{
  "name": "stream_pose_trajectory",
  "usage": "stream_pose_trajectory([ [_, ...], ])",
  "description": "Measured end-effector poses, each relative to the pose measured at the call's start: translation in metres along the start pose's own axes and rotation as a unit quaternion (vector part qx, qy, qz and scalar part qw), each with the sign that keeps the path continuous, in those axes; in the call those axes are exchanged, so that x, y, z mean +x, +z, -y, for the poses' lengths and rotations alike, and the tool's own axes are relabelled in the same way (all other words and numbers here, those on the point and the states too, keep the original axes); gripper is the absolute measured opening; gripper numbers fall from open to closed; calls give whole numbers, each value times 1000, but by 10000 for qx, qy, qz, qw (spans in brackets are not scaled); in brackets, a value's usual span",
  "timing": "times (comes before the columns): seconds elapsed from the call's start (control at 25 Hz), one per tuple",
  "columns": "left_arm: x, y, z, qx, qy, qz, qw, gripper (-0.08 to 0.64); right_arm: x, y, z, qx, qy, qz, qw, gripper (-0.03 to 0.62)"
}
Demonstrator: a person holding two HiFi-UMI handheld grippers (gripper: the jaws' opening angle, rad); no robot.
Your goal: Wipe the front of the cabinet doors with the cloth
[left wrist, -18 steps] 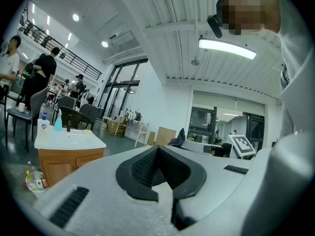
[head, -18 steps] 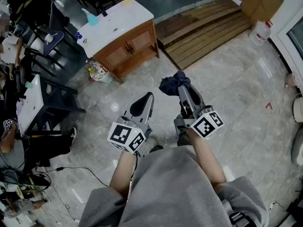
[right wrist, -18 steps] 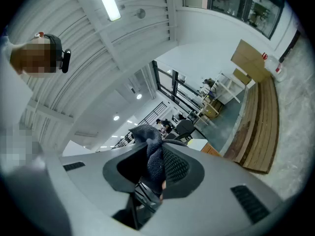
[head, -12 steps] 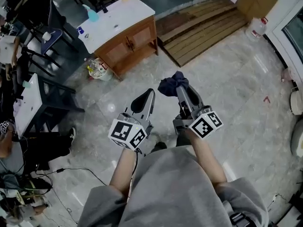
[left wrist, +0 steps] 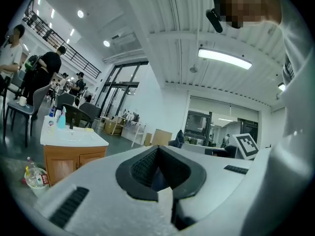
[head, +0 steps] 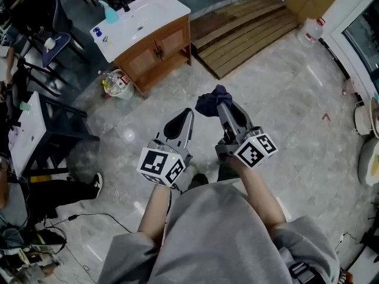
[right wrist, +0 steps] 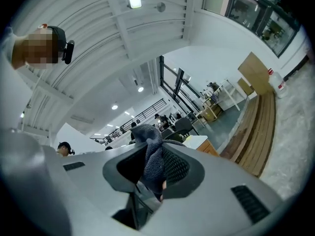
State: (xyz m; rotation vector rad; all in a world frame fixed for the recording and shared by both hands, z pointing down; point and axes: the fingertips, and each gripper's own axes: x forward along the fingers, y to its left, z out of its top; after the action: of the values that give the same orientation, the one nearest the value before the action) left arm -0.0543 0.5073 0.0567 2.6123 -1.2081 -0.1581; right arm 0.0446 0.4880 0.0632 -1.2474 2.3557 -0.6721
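The right gripper [head: 221,106] has its jaws closed on a dark blue cloth [head: 208,102]. The cloth bunches out past the tips, and in the right gripper view it hangs between the pads. The left gripper [head: 185,118] has its jaws drawn close together with nothing between them. Each gripper's cube carries a black-and-white square marker, with no lettering.

Both grippers are held over the marble floor [head: 284,117], well apart from the wooden cabinet [head: 157,49]. The cabinet's two doors are closed and face the person. On its white worktop [head: 142,16] a blue spray bottle [head: 110,13] stands near the left end. A clear bag of bottles [head: 115,83] sits on the floor at the cabinet's left front corner. One bottle has a red label too small to read.

Slatted wooden boards [head: 249,28] lie just right of the cabinet, with a white jug [head: 309,33] beyond them. Black chairs and a white table [head: 26,129] crowd the floor's left edge. The floor between the grippers and the doors lies open.
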Motion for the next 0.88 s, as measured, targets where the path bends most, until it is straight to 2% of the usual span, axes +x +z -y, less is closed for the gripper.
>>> stream_pose_trajectory([
  [0.32, 11, -6, -10, -68, 53, -130, 9999, 8, 18, -5, 8, -20, 20, -150, 9999, 83],
  [0.88, 95, -5, -34, 42, 199, -404, 9990, 8, 66, 15, 77, 85, 114, -313, 9994, 81],
])
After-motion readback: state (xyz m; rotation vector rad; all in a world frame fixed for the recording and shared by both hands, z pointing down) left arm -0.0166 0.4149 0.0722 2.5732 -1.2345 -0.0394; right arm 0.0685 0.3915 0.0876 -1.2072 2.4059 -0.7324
